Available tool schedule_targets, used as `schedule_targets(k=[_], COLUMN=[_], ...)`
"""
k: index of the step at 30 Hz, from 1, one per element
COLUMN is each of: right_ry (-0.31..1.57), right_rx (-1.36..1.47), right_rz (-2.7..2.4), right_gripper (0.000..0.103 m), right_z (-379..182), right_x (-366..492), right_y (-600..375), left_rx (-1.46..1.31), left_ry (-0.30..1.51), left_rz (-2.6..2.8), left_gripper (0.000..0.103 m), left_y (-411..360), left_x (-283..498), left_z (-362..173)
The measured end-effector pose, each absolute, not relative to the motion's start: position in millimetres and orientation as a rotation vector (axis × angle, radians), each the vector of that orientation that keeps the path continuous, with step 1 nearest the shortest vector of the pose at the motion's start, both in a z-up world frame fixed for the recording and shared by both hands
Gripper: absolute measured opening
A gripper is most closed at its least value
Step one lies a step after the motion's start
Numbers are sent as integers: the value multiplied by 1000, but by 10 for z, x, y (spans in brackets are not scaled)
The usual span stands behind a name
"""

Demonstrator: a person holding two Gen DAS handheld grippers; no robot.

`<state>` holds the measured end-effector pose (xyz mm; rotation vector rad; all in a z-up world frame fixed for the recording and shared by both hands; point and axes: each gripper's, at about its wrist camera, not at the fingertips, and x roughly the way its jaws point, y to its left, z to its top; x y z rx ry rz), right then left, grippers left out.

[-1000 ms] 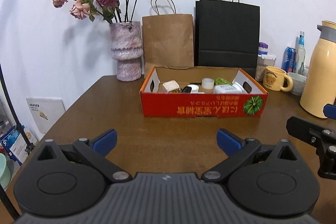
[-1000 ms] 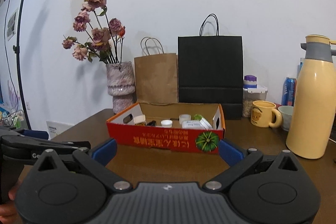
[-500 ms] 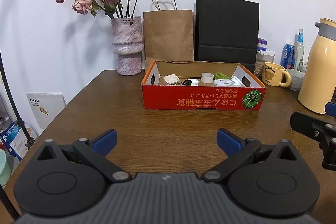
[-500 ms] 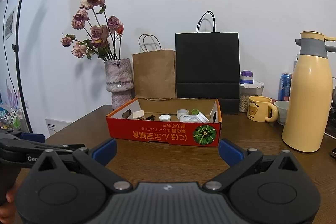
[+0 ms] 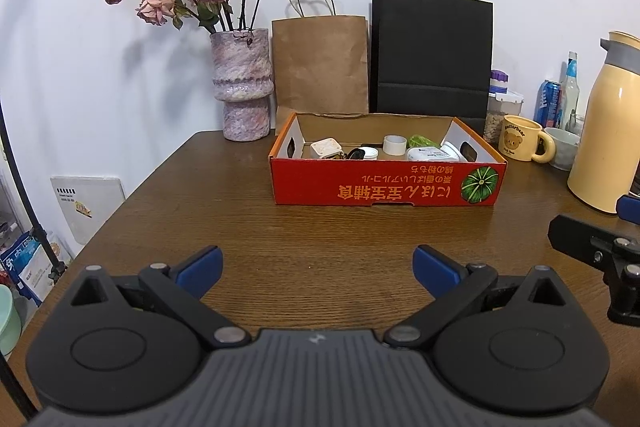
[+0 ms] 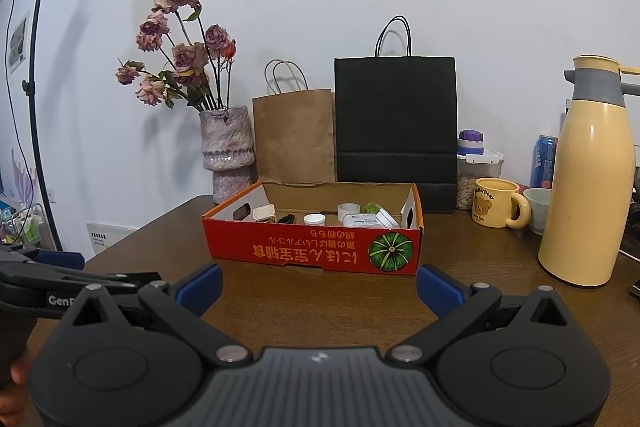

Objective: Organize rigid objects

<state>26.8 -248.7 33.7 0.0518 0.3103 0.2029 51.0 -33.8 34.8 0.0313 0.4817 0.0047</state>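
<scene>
Both hand-held grippers, left [image 5: 316, 267] and right [image 6: 318, 287], hover spread and empty before the red box [image 5: 384, 183]; next, reach inside.

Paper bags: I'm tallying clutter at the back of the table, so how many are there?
2. The brown paper bag stands against the wall beside the vase; the black paper bag stands right of it, behind the red cardboard box.

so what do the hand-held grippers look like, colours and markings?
Both match: the left hand-held gripper and right hand-held gripper have matte black bodies, round discs, silver pivot pins, a ribbed grey centre and blue finger pads. White "Gen" lettering shows on the left one's side in the right wrist view.
</scene>
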Motion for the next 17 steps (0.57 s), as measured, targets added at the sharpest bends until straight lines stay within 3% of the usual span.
schedule_targets(k=[17], right_ry=[323], right_rx=[51], right_rz=[205], right_gripper=[103], right_z=[282], right_x=[282], right_y=[-2468], left_rx=[27], left_ry=[489], left_rz=[-8], left_gripper=[103], left_y=[-331], left_x=[517], left_z=[335])
